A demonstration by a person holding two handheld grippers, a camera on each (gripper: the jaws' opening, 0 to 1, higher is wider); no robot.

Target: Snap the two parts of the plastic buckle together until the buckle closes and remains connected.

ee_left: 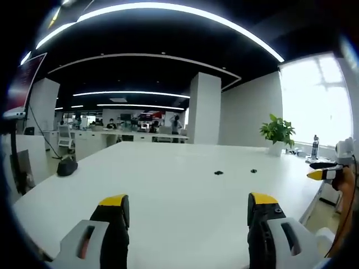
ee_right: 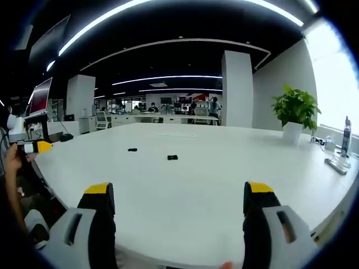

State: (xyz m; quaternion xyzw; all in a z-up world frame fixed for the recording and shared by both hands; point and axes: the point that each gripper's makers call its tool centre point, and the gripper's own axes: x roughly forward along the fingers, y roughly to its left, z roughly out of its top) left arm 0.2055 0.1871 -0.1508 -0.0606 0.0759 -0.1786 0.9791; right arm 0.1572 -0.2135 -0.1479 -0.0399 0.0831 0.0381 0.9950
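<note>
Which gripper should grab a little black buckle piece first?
Hard to pick. Both grippers, left and right, are open, with the two buckle pieces apart on the white table ahead. Perhaps left, slightly.

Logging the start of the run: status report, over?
Left gripper open, empty. Right gripper open, empty. Two buckle parts lie apart on the white table, unjoined. Nothing between the grippers and the parts.

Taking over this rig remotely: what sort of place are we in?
Probably an open-plan office: a large white table, desks with monitors behind, a potted plant, ceiling light strips. Two buckle parts lie apart.
</note>
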